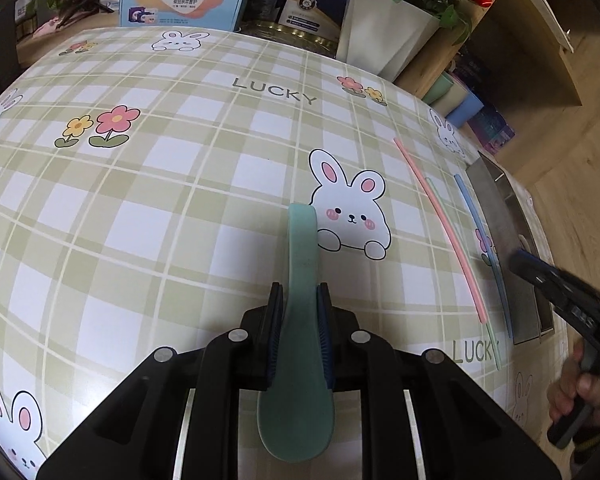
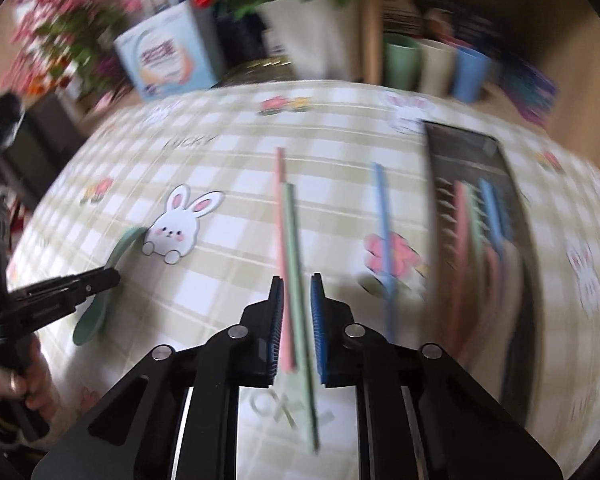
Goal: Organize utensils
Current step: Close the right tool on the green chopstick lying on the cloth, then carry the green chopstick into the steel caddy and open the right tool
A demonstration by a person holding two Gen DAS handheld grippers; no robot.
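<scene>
Left claw [image 1: 299, 320] around lengthwise spoon [image 1: 298, 344]

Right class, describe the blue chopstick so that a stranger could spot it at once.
Find the metal tray at the right edge of the checked tablecloth. Just left of it lies the blue chopstick, alone across a pink flower print; the pink chopstick and green chopstick lie together further left.
</scene>
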